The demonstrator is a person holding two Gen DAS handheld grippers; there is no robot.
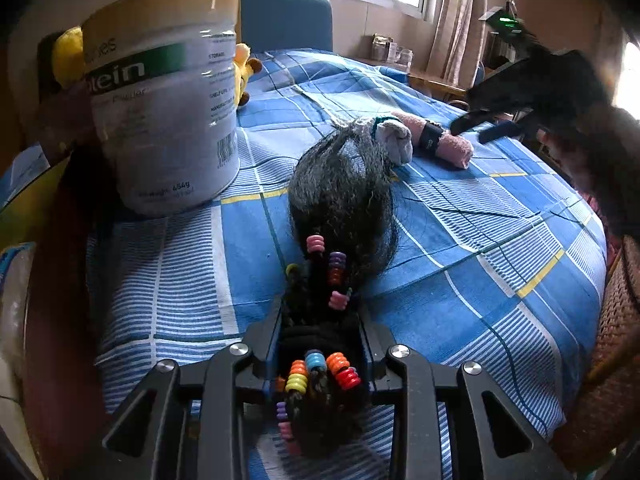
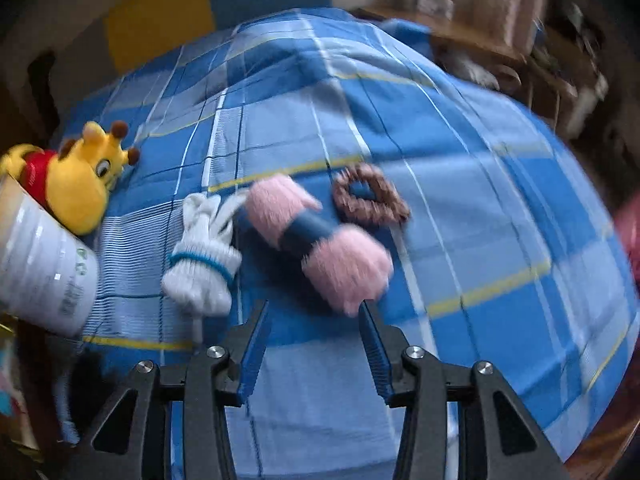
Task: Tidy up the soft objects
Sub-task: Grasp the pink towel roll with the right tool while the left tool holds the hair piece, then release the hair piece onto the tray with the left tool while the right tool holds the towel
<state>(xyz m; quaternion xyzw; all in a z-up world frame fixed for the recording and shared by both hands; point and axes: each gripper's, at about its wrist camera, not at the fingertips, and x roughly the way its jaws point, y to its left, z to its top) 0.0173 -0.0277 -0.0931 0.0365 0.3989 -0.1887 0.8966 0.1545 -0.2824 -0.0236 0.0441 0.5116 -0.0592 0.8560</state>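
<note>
My left gripper point(image 1: 320, 320) is shut on a black hairpiece point(image 1: 344, 200) strung with coloured beads, which trails forward over the blue checked cloth point(image 1: 460, 248). Beyond it lie a white sock point(image 1: 394, 140) and a pink rolled towel point(image 1: 440, 138) with a dark band. My right gripper point(image 1: 492, 126) hovers just right of that towel. In the right wrist view, the right gripper point(image 2: 314, 312) is open, with the pink towel point(image 2: 320, 236) just past its fingertips and nothing pressed between them. The white sock point(image 2: 204, 256) lies left of the towel, and a brown scrunchie point(image 2: 372, 196) lies behind it.
A tall white protein powder can point(image 1: 164, 96) stands at the left, with a yellow plush toy point(image 2: 80, 184) beside it. A blue chair back point(image 1: 286, 20) is at the far edge. A woven basket point(image 1: 608, 344) sits at the right edge of the cloth.
</note>
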